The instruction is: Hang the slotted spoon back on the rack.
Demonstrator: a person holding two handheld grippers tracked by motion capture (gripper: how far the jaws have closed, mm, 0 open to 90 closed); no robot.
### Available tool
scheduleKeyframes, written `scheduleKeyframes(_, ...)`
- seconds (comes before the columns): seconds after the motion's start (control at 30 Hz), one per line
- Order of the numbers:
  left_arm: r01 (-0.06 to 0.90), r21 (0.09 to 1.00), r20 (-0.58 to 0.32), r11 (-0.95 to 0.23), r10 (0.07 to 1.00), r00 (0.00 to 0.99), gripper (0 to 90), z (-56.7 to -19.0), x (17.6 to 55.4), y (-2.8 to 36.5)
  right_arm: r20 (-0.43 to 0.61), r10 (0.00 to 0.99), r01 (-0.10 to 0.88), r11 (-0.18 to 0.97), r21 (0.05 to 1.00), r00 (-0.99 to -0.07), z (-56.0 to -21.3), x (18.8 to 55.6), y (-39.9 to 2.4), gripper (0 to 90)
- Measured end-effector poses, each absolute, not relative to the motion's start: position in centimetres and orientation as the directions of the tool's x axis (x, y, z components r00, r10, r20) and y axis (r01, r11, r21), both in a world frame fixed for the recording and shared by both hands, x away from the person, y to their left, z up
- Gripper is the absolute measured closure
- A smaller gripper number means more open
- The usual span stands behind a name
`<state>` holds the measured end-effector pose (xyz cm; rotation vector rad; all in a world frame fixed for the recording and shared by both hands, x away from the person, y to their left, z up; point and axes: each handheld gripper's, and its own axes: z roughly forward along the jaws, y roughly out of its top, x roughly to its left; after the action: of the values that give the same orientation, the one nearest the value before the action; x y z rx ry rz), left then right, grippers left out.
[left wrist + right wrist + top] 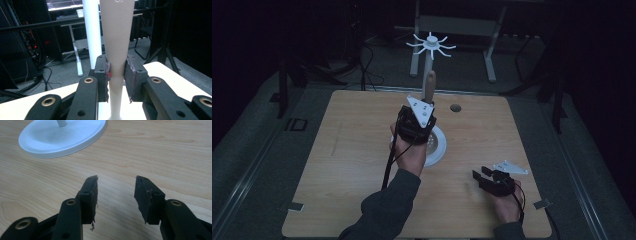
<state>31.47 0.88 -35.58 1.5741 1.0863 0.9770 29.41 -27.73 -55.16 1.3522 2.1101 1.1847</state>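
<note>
Mid-frame, the left hand-held gripper (424, 102) is clamped on a beige utensil handle (115, 45), kept upright to reach the rack (431, 46); the right hand-held gripper (116, 195) idles open over the tabletop (352, 150).

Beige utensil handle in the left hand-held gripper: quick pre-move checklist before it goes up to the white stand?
1. Left hand-held gripper shut on beige handle: ok.
2. Handle upright between the pads: ok.
3. Handle apart from white pole beside it: ok.
4. Spoked top free of other items: ok.
5. Right hand-held gripper open, empty, off the round base: ok.
6. Utensil's lower end: cannot tell.
</note>
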Motion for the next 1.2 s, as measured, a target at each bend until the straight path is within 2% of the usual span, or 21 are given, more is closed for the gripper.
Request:
scheduleKeyframes(0.47, 0.168, 0.975, 0.109, -0.149, 0.968, 0.226, 73.7, -34.3, 31.5, 0.6, 0.127, 0.871, 0.561, 0.189, 0.806, -0.474, -55.2, 29.4, -27.7, 52.9)
scheduleKeyframes(1.2, 0.197, 0.966, 0.131, -0.167, 0.975, 0.182, 73.6, -33.2, 32.9, 0.0, 0.132, 0.872, 0.563, 0.183, 0.806, -0.472, -55.2, 29.4, -27.8, 52.7)
